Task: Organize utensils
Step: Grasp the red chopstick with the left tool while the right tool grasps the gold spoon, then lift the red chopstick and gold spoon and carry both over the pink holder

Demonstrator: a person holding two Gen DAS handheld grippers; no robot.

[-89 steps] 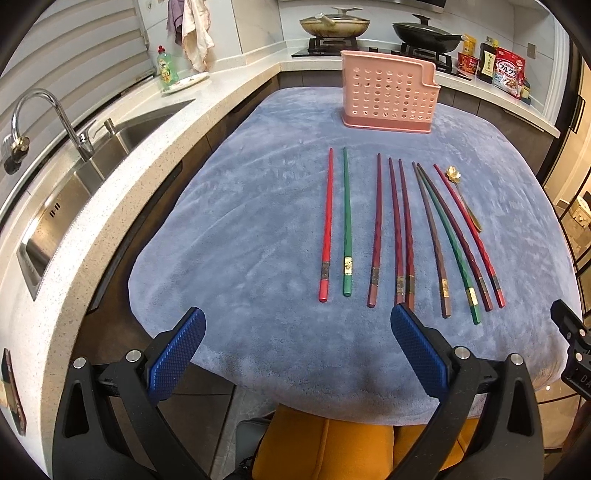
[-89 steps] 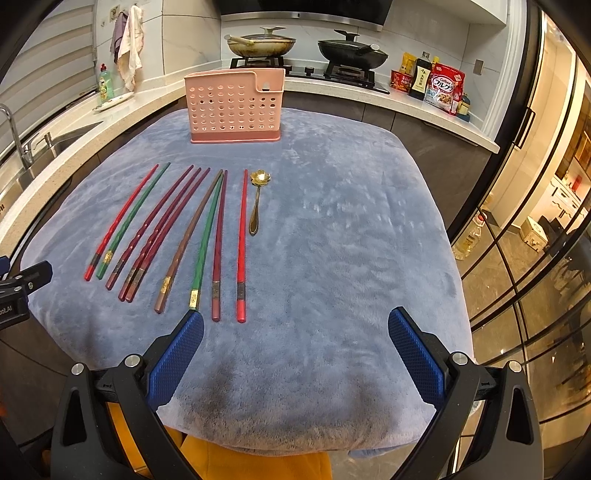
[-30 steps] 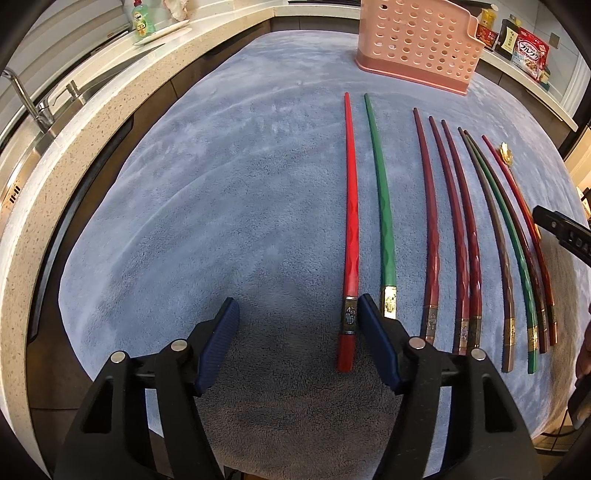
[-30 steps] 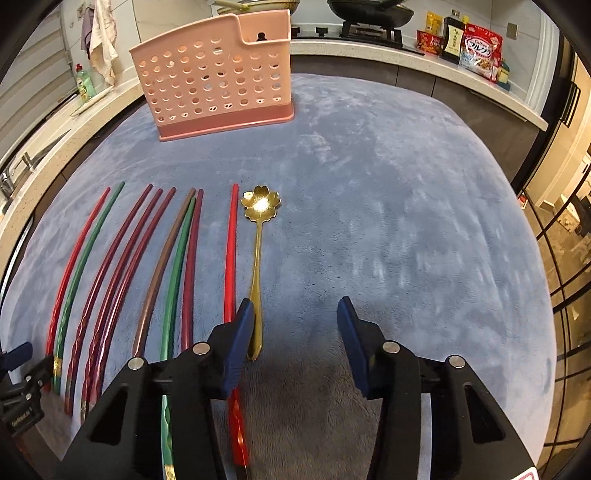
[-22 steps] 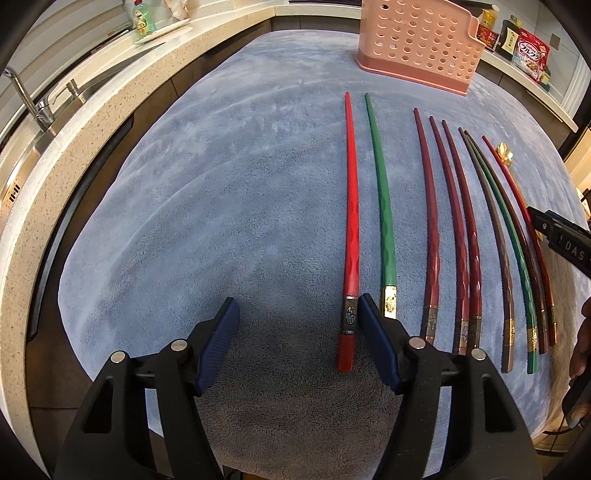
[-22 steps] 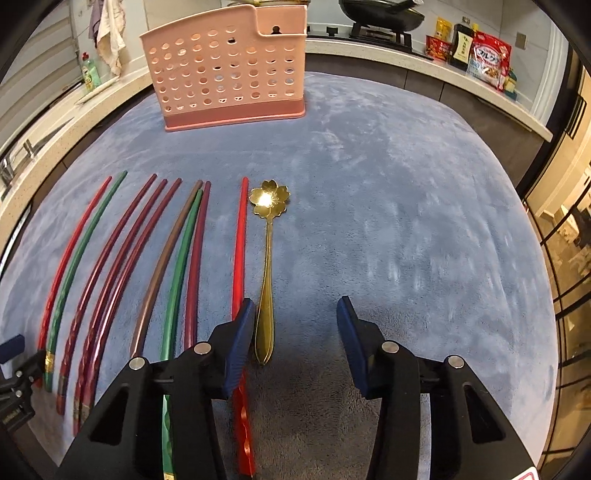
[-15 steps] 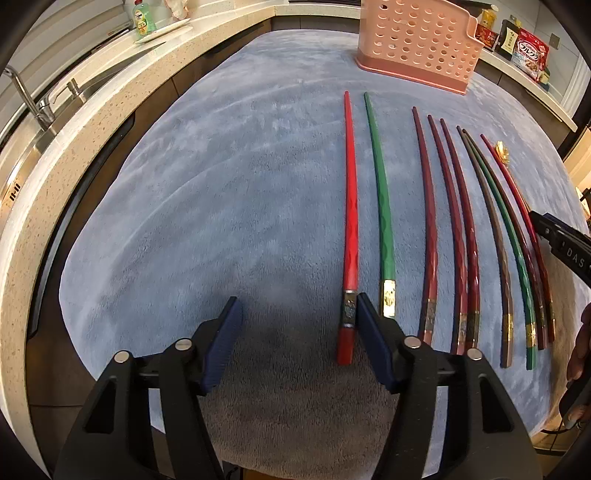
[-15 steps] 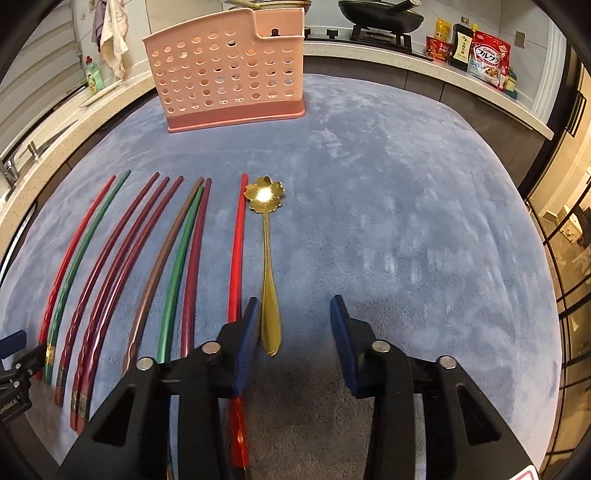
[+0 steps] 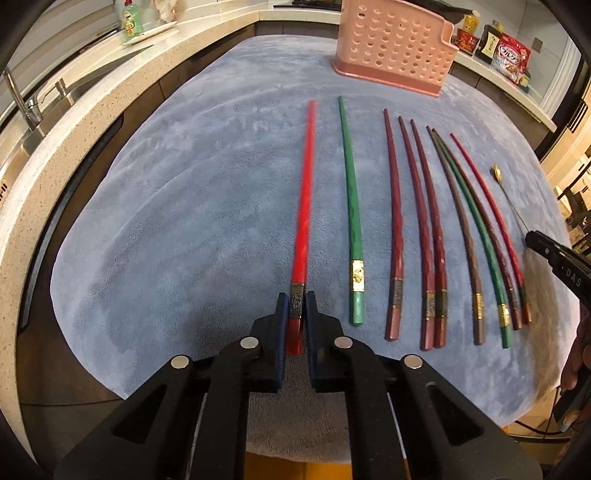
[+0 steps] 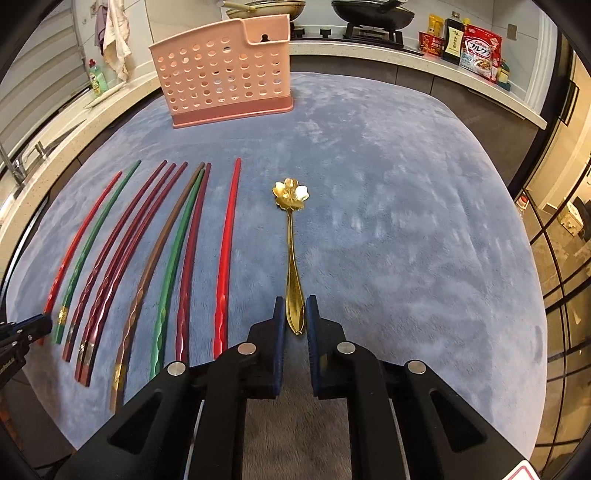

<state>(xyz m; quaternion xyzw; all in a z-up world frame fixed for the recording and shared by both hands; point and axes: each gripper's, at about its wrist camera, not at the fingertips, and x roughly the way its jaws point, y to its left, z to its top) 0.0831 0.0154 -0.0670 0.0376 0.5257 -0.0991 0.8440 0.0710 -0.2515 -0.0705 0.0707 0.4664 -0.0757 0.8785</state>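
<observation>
Several chopsticks lie side by side on a blue-grey cloth [image 10: 406, 184]. My left gripper [image 9: 296, 300] is shut on the thick near end of the leftmost red chopstick [image 9: 306, 203], which still rests on the cloth. A green chopstick [image 9: 352, 221] lies just right of it. My right gripper [image 10: 295, 306] is closing, its pads against the handle end of the gold flower-bowl spoon [image 10: 291, 240], which lies right of the row. The pink perforated holder [image 10: 221, 77] stands upright at the cloth's far side.
A sink with a tap [image 9: 22, 107] and a green soap bottle [image 9: 131, 22] sit along the left counter. Pans [image 10: 369, 13] on a stove and food packets [image 10: 480, 48] stand behind the holder. The cloth ends near both grippers.
Both grippers went from wide open to closed: the left one on the red chopstick's end, the right one on the spoon handle. The right gripper shifted so the spoon sits centred between its fingers.
</observation>
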